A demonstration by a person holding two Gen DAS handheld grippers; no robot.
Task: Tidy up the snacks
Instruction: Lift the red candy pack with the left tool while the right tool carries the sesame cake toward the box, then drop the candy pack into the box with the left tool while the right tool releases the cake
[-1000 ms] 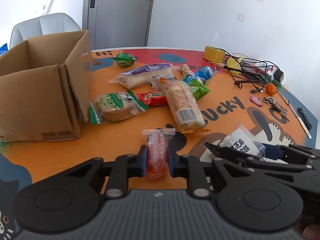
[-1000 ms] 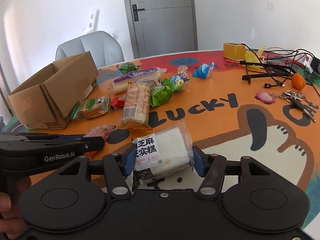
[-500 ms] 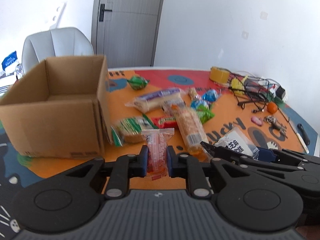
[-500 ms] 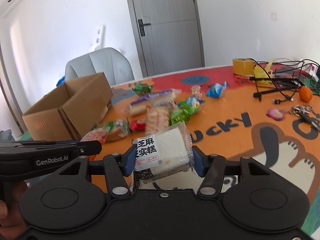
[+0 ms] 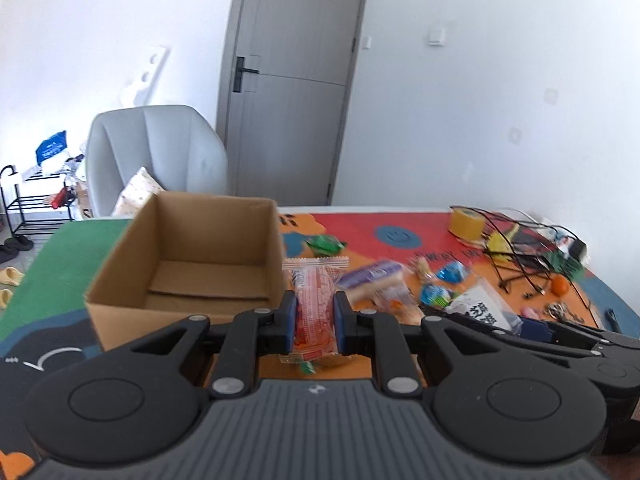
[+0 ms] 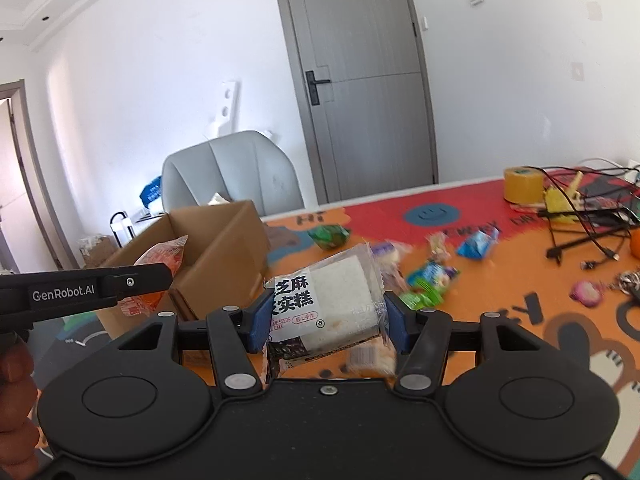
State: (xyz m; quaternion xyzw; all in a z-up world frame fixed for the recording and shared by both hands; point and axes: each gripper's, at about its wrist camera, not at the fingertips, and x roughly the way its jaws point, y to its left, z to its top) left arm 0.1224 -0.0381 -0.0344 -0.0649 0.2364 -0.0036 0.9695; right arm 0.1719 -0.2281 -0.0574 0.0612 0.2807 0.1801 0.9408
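While the colourful mat (image 5: 360,236) lies strewn with wrapped treats, the left gripper (image 5: 314,322) pinches a slim clear packet of orange-red snack (image 5: 314,312), its crimped top edge standing upright, blue pads pressed tight to both sides, held above the table just right of the open cardboard box (image 5: 192,264). Over in the right gripper (image 6: 326,322), jaws sit partly spread and clamp a squarish white sesame cake (image 6: 324,308) in clear wrap with a black-lettered label, tilted a touch and lifted off the mat. From the left wrist camera, we look straight down into the box and see its bare brown floor; the right wrist camera sees only the box's outer wall and rim, but it catches the left gripper side-on with its printed logo, and a hand (image 6: 16,392) gripping at the frame's edge. Loose snacks (image 6: 428,280) remain scattered on the mat, blurred. Beyond them sit a yellow tape roll (image 6: 522,184) and tangled black cables (image 6: 580,224).
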